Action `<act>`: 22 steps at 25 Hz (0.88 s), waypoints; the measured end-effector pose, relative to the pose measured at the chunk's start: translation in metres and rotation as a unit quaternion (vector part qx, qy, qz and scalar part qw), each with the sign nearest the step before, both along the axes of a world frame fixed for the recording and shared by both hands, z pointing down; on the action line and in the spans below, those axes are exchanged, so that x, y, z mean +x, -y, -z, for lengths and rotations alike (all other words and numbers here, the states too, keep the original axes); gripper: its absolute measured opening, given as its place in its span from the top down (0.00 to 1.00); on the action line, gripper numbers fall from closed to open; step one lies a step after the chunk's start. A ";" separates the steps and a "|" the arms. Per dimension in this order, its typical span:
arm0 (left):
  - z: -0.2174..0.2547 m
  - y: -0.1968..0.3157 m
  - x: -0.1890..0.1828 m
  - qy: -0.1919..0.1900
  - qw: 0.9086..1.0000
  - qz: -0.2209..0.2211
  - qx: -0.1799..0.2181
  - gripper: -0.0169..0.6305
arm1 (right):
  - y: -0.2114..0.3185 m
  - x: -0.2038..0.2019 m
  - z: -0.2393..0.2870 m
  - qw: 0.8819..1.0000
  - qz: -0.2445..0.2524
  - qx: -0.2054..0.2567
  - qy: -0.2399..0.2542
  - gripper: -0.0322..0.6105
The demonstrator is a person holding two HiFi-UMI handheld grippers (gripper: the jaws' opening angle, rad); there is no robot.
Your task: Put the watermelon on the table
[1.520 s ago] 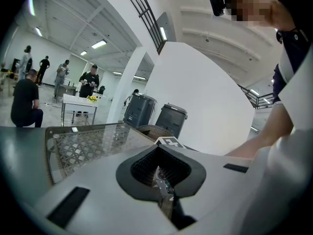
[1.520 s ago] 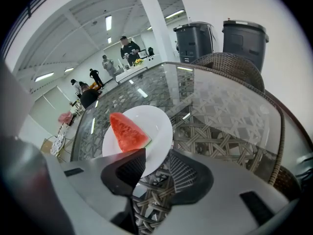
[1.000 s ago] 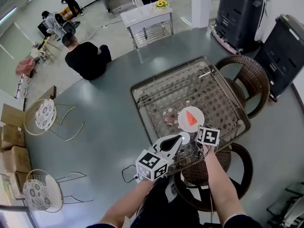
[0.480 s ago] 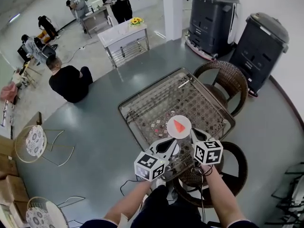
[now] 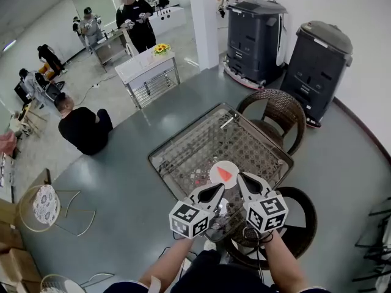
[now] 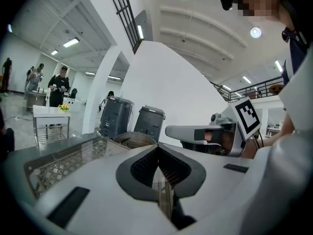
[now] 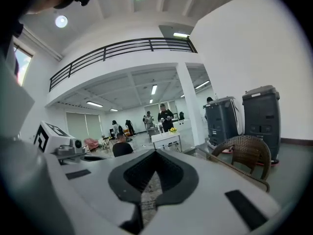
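Since a second ago the right claw (image 5: 241, 178) has risen from beside the plate (image 5: 215, 171) and clenched empty; it now sits beside the left claw (image 5: 219, 189), likewise clenched on nothing. The watermelon (image 5: 226, 174), a red wedge, lies on the round white plate on the square glass-over-wicker surface (image 5: 244, 139), just ahead of both claw tips. The claws' marker cubes cover the surface's near edge, and the small bits left of the plate cannot be identified.

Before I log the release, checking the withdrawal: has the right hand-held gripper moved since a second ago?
Yes. The right hand-held gripper has drawn back from the plate toward the near edge of the table, rising.
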State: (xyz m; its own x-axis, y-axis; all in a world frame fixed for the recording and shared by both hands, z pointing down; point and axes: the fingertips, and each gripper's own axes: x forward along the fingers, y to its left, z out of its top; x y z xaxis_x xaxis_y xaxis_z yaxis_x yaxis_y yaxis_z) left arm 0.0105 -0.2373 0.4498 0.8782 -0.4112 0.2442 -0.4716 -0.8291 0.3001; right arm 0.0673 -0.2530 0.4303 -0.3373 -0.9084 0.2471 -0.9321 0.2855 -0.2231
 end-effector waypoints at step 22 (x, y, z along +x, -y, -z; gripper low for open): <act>0.033 -0.008 0.013 -0.016 1.000 -0.011 0.017 0.97 | -0.009 -0.003 0.034 0.999 0.004 0.046 0.008 0.95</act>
